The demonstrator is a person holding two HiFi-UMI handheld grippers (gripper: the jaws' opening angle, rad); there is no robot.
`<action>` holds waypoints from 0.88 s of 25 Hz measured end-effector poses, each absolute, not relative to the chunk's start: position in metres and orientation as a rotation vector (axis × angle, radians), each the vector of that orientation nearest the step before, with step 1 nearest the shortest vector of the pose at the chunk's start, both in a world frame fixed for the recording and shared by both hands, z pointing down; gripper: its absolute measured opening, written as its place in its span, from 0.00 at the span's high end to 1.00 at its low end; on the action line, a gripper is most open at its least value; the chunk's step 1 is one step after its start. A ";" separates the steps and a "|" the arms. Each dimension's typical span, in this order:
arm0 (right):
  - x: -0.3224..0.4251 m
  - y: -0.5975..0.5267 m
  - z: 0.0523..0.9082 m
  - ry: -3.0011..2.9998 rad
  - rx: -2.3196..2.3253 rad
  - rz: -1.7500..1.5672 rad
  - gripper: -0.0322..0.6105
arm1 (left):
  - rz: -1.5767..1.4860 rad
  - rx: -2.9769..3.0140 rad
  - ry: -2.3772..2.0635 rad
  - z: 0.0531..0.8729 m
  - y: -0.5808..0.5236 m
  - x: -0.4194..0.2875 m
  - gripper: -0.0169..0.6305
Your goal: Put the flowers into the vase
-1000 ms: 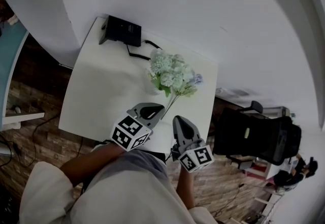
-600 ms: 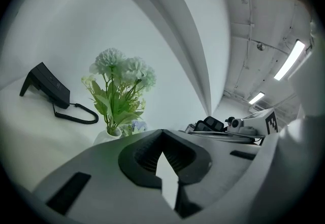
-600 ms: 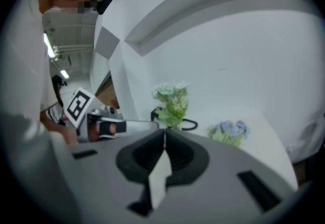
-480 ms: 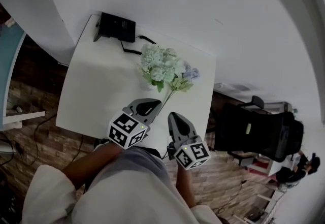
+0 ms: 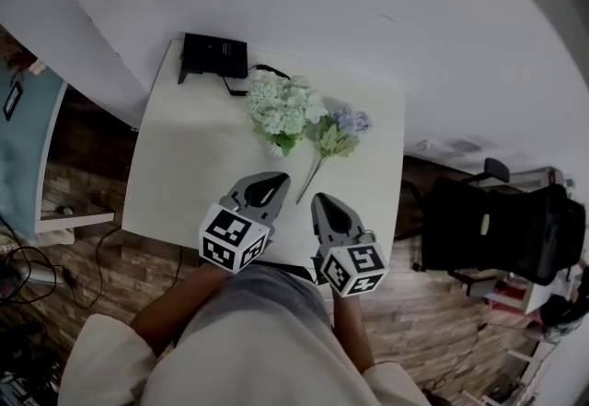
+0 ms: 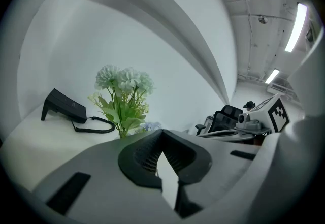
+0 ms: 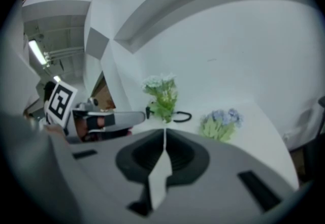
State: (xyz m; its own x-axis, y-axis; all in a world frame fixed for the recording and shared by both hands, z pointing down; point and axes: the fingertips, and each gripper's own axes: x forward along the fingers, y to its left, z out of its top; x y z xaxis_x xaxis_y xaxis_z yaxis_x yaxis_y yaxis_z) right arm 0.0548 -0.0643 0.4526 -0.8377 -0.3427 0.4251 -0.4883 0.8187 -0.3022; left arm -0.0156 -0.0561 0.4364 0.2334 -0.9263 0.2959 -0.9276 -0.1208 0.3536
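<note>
- Head view: purple flower lay on table, just beside upright white bunch.
- Near its stem, left gripper and right gripper had fingers closed, empty.

White table with black device, pale bouquet, blue sprig.

The upright bunch of flowers hides the vase beneath it from above.
</note>
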 end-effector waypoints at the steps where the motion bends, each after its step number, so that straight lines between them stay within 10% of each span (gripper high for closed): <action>1: 0.056 -0.064 0.454 -2.643 0.628 0.569 0.91 | 0.014 2.050 -1.707 0.436 -0.055 -0.014 0.94; 22: 0.078 -0.084 0.511 -2.503 0.621 0.768 0.88 | 0.060 1.981 -1.827 0.448 -0.039 0.009 0.94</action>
